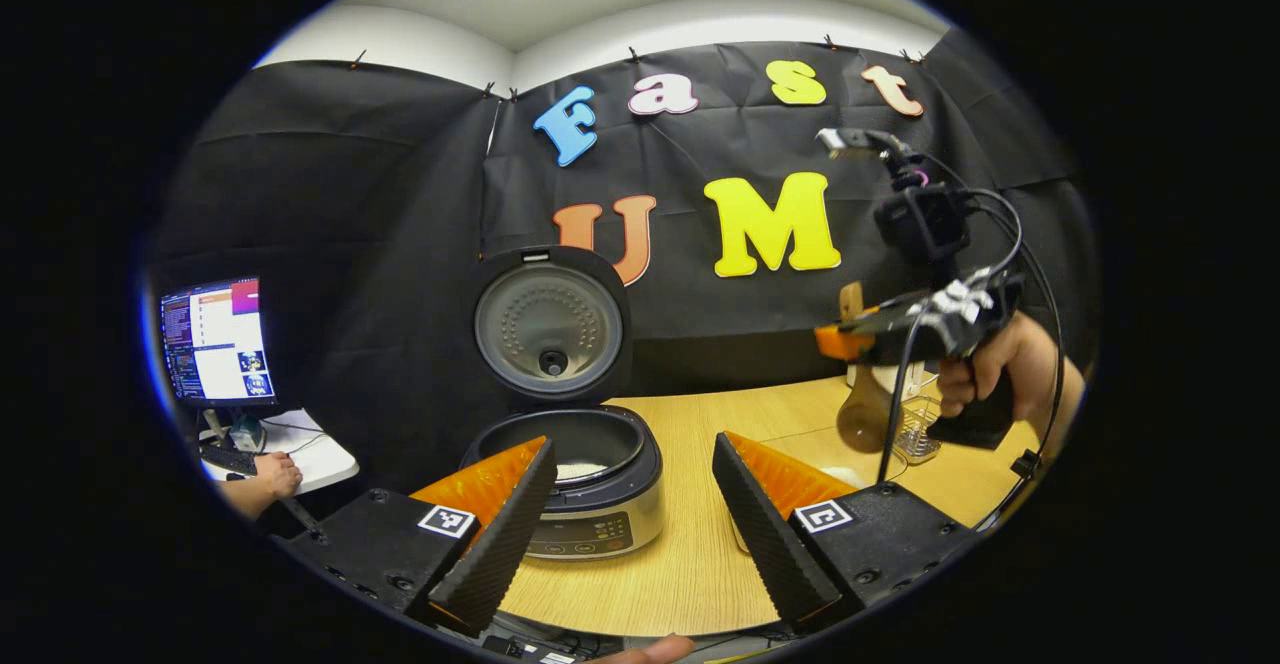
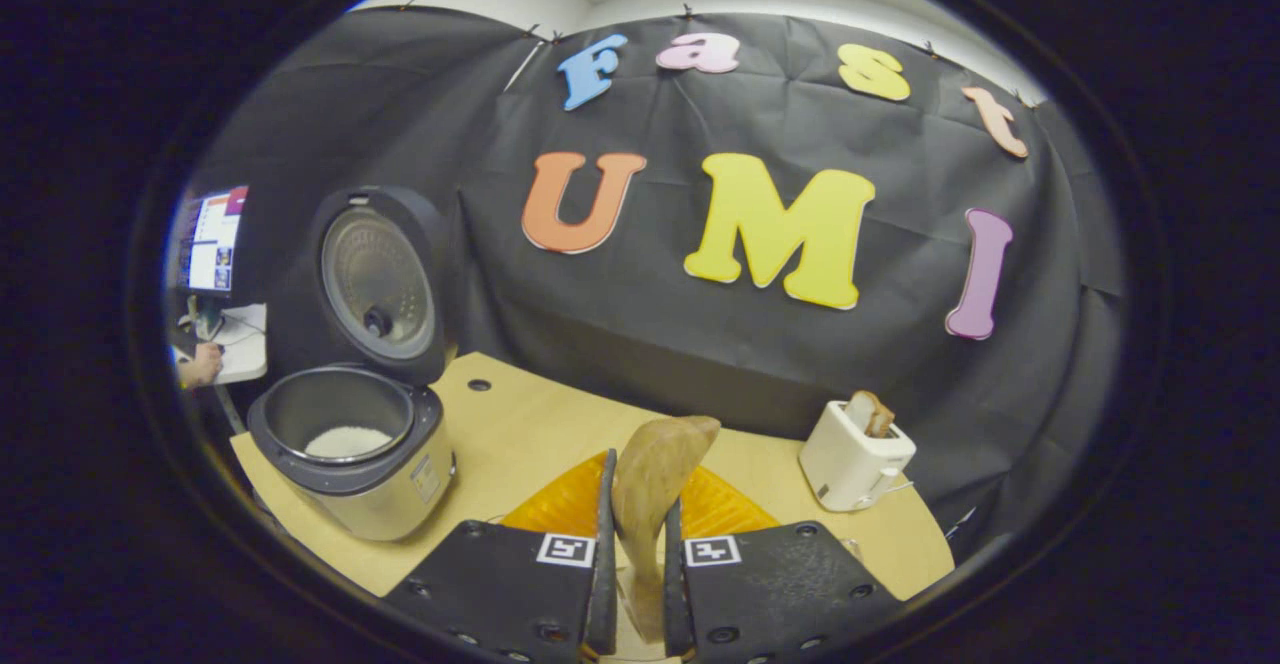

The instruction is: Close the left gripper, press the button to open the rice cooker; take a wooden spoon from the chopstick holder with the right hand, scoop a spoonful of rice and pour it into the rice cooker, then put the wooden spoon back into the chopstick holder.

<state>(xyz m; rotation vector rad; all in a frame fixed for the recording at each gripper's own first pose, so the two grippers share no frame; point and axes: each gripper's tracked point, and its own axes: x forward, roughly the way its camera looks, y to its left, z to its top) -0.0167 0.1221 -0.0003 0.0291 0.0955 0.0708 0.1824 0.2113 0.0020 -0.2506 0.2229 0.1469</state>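
The rice cooker (image 1: 590,504) stands open on the wooden table, lid (image 1: 550,324) upright, with white rice (image 1: 580,469) in its pot. My left gripper (image 1: 635,514) is open just in front of it, holding nothing. To the right a hand holds my right gripper (image 1: 838,339), shut on the wooden spoon (image 1: 862,414), which hangs above the wire chopstick holder (image 1: 918,431). In the right gripper view the spoon (image 2: 655,474) stands between the closed fingers of my right gripper (image 2: 640,489). The cooker (image 2: 350,454) is at the left, and rice (image 2: 345,441) lies at the bottom of its pot.
A white toaster (image 2: 855,459) with bread in it stands at the table's back right. A monitor (image 1: 215,339) and a person's hand (image 1: 272,474) on a small desk lie beyond the table's left edge. Bare tabletop (image 1: 690,444) stretches between cooker and holder.
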